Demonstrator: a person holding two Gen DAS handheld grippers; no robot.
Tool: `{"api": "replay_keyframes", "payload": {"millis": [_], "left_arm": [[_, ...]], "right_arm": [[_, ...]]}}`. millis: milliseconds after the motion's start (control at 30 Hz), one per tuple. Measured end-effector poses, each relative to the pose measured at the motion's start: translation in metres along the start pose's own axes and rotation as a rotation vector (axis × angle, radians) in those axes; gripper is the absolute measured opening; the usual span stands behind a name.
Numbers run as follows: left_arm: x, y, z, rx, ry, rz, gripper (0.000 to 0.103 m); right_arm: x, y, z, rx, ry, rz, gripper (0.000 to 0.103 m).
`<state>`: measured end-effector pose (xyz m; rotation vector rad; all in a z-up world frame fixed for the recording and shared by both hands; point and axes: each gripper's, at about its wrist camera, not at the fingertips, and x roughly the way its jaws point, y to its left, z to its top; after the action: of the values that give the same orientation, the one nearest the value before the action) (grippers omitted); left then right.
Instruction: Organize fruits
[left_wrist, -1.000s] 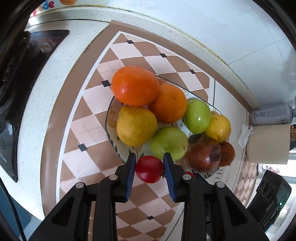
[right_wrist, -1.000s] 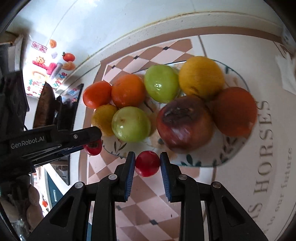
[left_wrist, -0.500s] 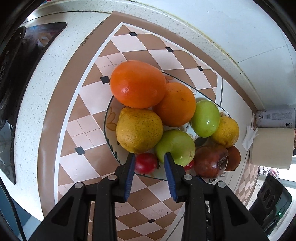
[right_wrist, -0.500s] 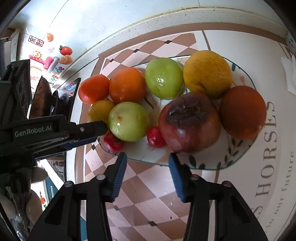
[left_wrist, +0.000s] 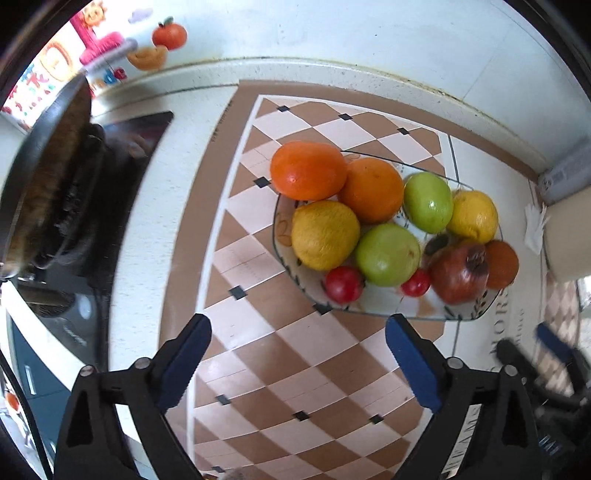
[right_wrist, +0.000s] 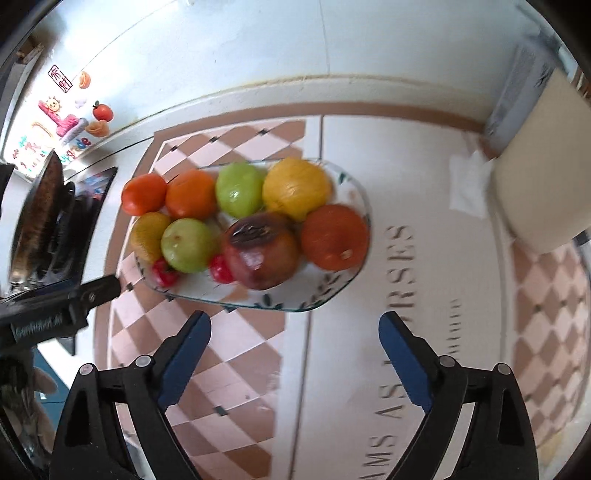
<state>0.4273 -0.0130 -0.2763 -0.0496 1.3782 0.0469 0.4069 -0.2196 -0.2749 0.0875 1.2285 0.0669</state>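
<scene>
A glass plate (left_wrist: 424, 314) (right_wrist: 332, 291) on the counter holds oranges, yellow citrus, green fruits and a dark pomegranate (left_wrist: 460, 273) (right_wrist: 260, 253). Two small red tomatoes lie at its near edge: one tomato (left_wrist: 344, 283) (right_wrist: 164, 272) on the left, the other tomato (left_wrist: 416, 283) (right_wrist: 221, 268) beside the pomegranate. My left gripper (left_wrist: 297, 332) hangs above the patterned mat in front of the plate, its jaws opening wide with nothing between them. My right gripper (right_wrist: 295, 328) is likewise opening and empty, just short of the plate's rim. The left gripper's black arm (right_wrist: 62, 306) shows in the right wrist view.
A black stove with a dark pan (left_wrist: 51, 173) (right_wrist: 40, 214) stands to the left. A paper towel roll (left_wrist: 569, 236) (right_wrist: 535, 155) and a grey can (left_wrist: 565, 173) sit at the right against the wall. Fruit stickers (left_wrist: 147, 48) decorate the back wall.
Both grippers let go of their small red tomatoes, which now lie on the plate's near edge. Both pairs of jaws spread wide and both grippers rose and drew back from the plate.
</scene>
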Motion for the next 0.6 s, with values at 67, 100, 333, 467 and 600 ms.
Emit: {"api": "replay_keyframes", "payload": {"millis": [67,100,333,467,600], "left_arm": [[-0.005,-0.002,-0.005,0.007,-0.022,0.018,0.098],[-0.008,-0.002,-0.008,0.009,-0.034,0.018,0.098],[-0.04,-0.002,-0.022,0.016,-0.113,0.006,0.098],[-0.067,0.004,-0.036,0.026,-0.161,-0.014,0.098],[-0.096,0.01,-0.056,0.05,-0.221,-0.022,0.098]], "right_arm": [[-0.008,0.0,-0.001,-0.012,-0.022,-0.017,0.096],[-0.011,0.0,-0.002,-0.019,-0.028,-0.024,0.096],[-0.048,0.006,-0.015,-0.009,-0.093,-0.051,0.096],[-0.076,0.015,-0.032,0.01,-0.142,-0.064,0.096],[-0.107,0.027,-0.054,0.024,-0.19,-0.061,0.096]]}}
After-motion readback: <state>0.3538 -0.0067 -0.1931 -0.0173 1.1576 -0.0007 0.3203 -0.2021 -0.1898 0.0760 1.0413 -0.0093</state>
